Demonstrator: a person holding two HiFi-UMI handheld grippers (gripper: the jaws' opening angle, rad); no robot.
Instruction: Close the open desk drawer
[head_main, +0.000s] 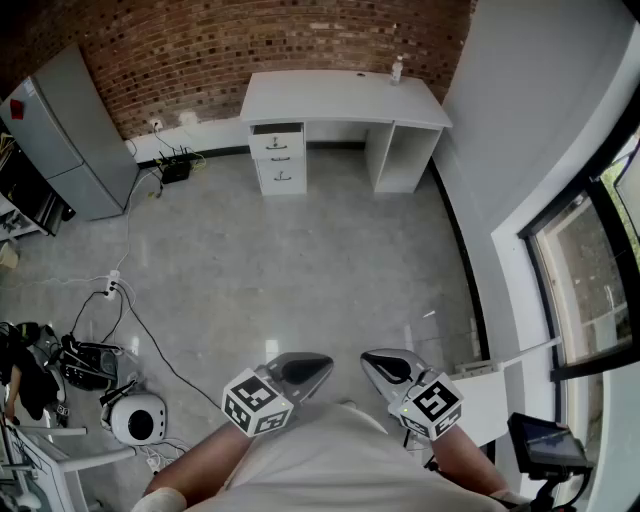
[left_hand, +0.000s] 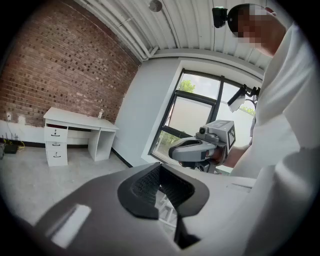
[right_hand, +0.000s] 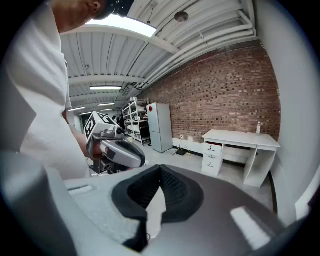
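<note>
The white desk (head_main: 345, 98) stands far off against the brick wall. Its top drawer (head_main: 277, 136) in the left-hand stack is pulled out a little; the two drawers below sit flush. Both grippers hover close to my body, well short of the desk. My left gripper (head_main: 316, 369) is shut with nothing in it, and so is my right gripper (head_main: 375, 364). In the left gripper view the desk (left_hand: 75, 120) lies at the far left and the right gripper (left_hand: 192, 149) shows beyond my own jaws. The right gripper view has the desk (right_hand: 240, 137) at right with its drawer (right_hand: 212, 147) ajar.
A grey cabinet (head_main: 70, 130) stands at the left wall. Cables and a power strip (head_main: 110, 288) trail over the grey floor, and a white round device (head_main: 138, 418) and bags lie at lower left. A bottle (head_main: 397, 68) stands on the desk. Windows (head_main: 590, 270) line the right wall.
</note>
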